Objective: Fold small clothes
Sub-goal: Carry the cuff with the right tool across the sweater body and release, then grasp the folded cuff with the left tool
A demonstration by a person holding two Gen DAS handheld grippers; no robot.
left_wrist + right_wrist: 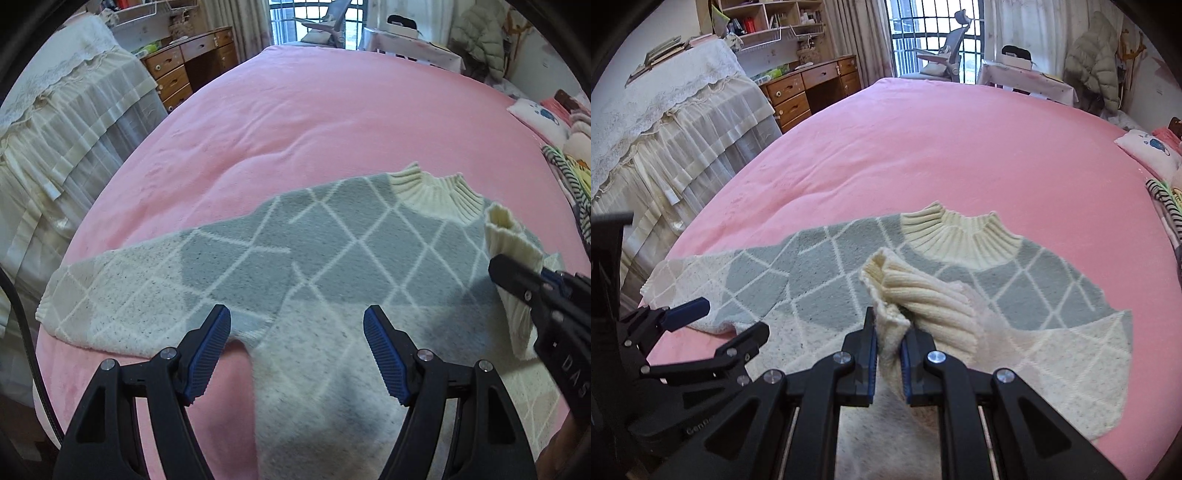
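A grey and cream diamond-patterned sweater [332,251] [827,295] lies flat on the pink bed, its ribbed collar [964,240] pointing away from me. One sleeve [110,295] stretches out to the left. The other sleeve is drawn across the body, and my right gripper [890,328] is shut on its cream ribbed cuff [923,291]. The left wrist view shows that gripper [517,284] at the right edge with the cuff [509,236] in it. My left gripper [297,319] [729,319] hangs open over the sweater near the left armpit, nothing between its fingers.
The pink bed cover [332,110] spreads far beyond the sweater. A pile of striped and coloured clothes [569,173] and a pillow [1152,151] lie at the right edge. A lace-draped piece of furniture [665,129] and a wooden desk [812,92] stand to the left.
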